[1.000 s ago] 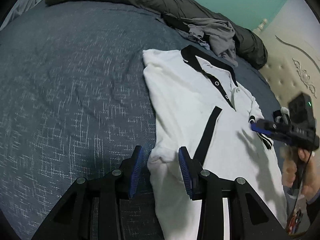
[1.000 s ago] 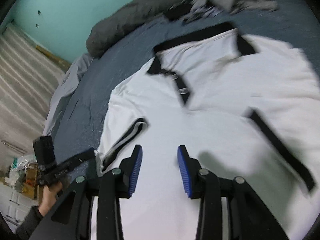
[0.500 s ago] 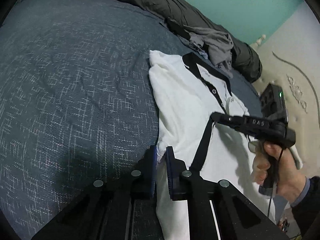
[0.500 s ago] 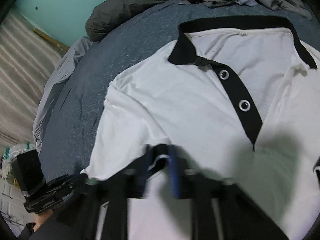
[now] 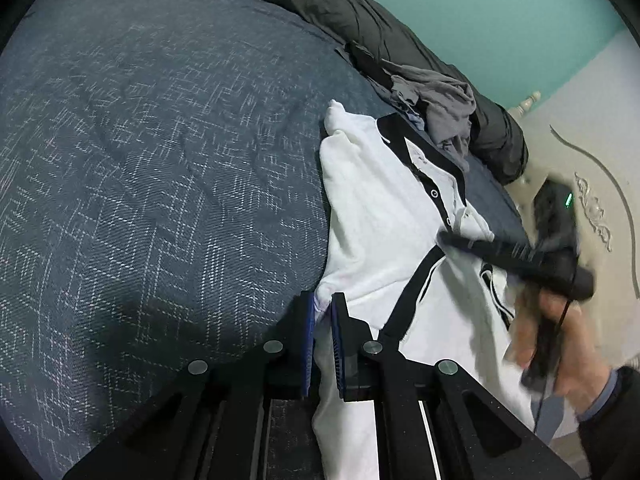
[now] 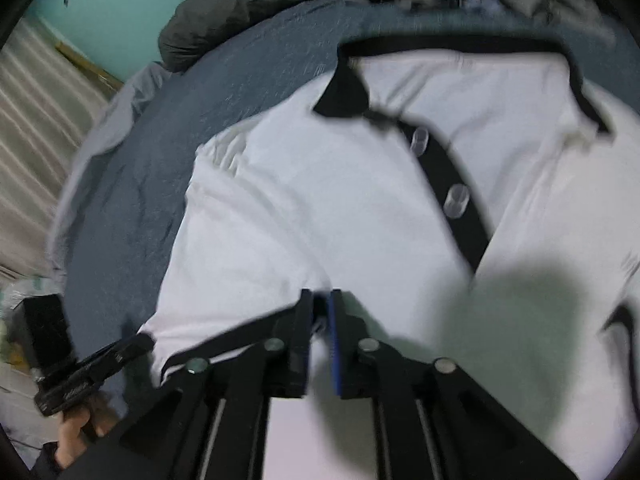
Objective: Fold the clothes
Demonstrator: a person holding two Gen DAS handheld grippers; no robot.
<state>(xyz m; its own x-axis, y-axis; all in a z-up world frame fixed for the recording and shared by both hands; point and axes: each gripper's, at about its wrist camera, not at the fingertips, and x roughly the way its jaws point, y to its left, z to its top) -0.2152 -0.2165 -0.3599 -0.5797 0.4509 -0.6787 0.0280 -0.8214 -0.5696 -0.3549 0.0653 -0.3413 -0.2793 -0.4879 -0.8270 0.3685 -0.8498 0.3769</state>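
White cotton is pinched at two places: the polo shirt (image 5: 372, 216), lying face up on the blue bedspread (image 5: 160, 160), is clamped at its side edge by the left gripper (image 5: 323, 308), while the right gripper (image 6: 320, 312) is closed on cloth at the chest, below the black placket (image 6: 452, 192). Both holds appear meant to carry one side over as a straight fold.
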